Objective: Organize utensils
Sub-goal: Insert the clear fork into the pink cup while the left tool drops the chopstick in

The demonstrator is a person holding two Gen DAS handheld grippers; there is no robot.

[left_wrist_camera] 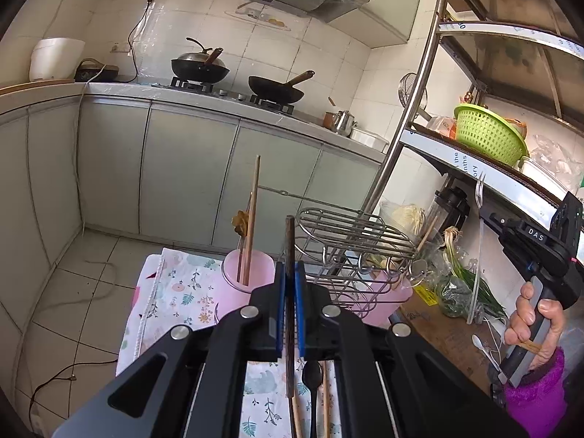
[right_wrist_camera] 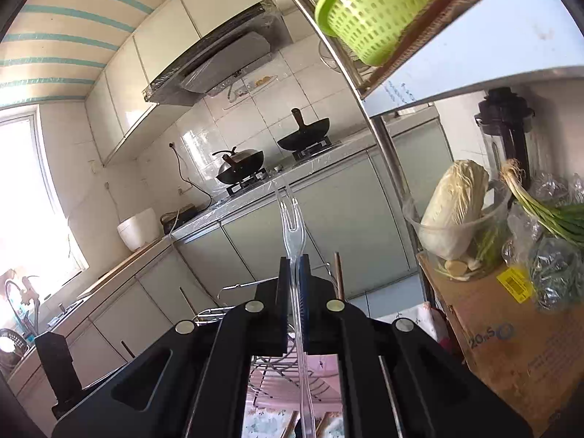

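Now my left claw [left_wrist_camera: 289,277] is clenched on a dark chopstick [left_wrist_camera: 289,241] standing upright just beside the pink cup [left_wrist_camera: 233,284] at its ten o'clock, while my right claw [right_wrist_camera: 294,270] grips a clear plastic fork [right_wrist_camera: 290,215], tines toward twelve o'clock, above the wire rack [left_wrist_camera: 350,233].

Bright daylight, blown-out window [right_wrist_camera: 22,197] at left, fisheye-bent edges, dark corners
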